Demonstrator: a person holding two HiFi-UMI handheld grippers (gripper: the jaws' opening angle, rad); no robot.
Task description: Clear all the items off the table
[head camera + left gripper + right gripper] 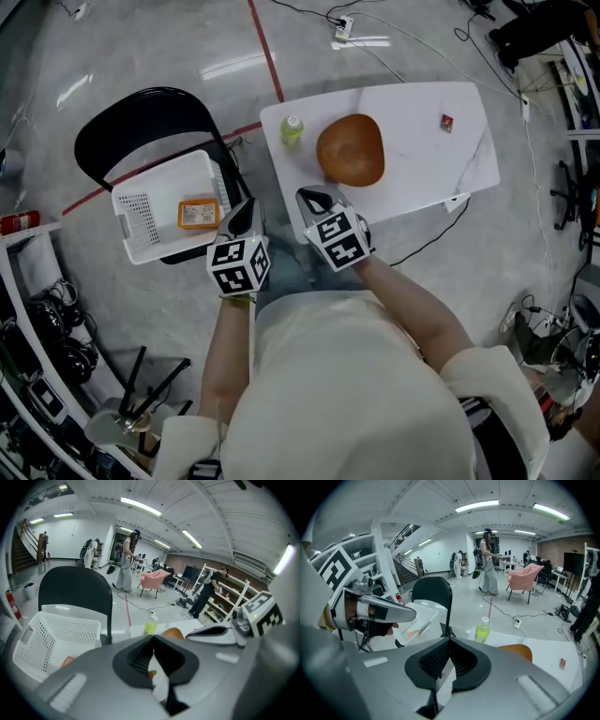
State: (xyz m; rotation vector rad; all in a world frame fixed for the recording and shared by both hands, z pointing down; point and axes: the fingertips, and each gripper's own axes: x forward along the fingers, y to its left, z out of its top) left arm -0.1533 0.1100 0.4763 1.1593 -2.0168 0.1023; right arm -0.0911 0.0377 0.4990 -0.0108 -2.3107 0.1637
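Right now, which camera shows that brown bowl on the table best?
The head view: it shows the whole brown bowl from above, on the white table. The left gripper view catches only a sliver of it above the left claw, and the right gripper view only its upper part behind the right claw.

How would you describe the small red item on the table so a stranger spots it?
Find the white table. On the far side of the brown bowl from the green bottle lies the red item. It is the smallest thing there.

Cream top (347, 394), grey left gripper (246, 208) and right gripper (309, 197) (black-and-white marker cubes (238, 265))
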